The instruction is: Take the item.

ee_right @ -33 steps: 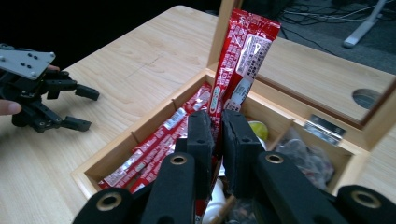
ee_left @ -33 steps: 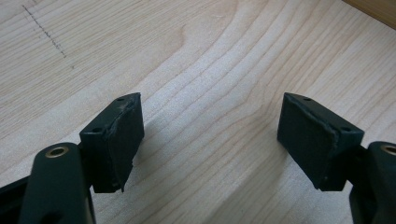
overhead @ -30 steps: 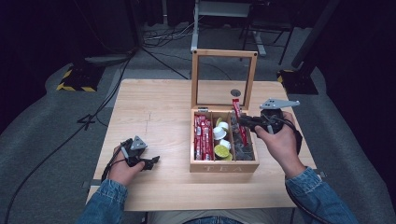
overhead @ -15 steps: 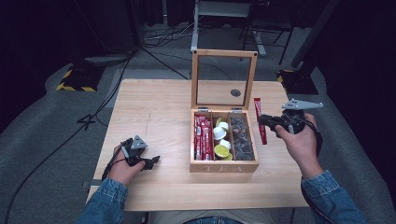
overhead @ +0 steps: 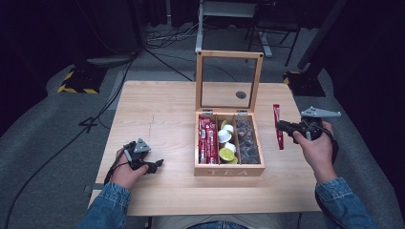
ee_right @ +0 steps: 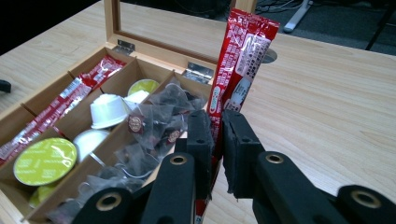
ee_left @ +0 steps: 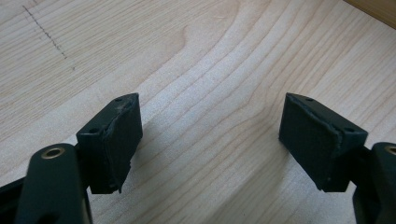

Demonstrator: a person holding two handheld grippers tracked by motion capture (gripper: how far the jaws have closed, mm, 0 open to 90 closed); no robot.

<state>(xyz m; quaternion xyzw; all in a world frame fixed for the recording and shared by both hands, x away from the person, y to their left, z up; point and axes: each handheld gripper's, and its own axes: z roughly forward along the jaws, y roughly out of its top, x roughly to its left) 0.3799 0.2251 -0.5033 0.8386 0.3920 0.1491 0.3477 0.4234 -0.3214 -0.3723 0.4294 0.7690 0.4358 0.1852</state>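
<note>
Sachet (ee_right: 236,70) in right claw (ee_right: 217,140) beside tea box (overhead: 228,170); left claw (ee_left: 210,140) agape

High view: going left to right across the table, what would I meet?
Left hand-held gripper → red sachets → capsules → dark tea bags → red stick packet → right hand-held gripper.

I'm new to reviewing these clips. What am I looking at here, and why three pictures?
A person sits at a wooden table holding a two-jaw tool in each hand. One camera looks down from above; one rides on each tool, looking along its jaws. The left tool rests open on the table. The right tool is shut on a red stick packet, held beside an open wooden tea box that contains more red packets, capsules and clear tea bags.
</note>
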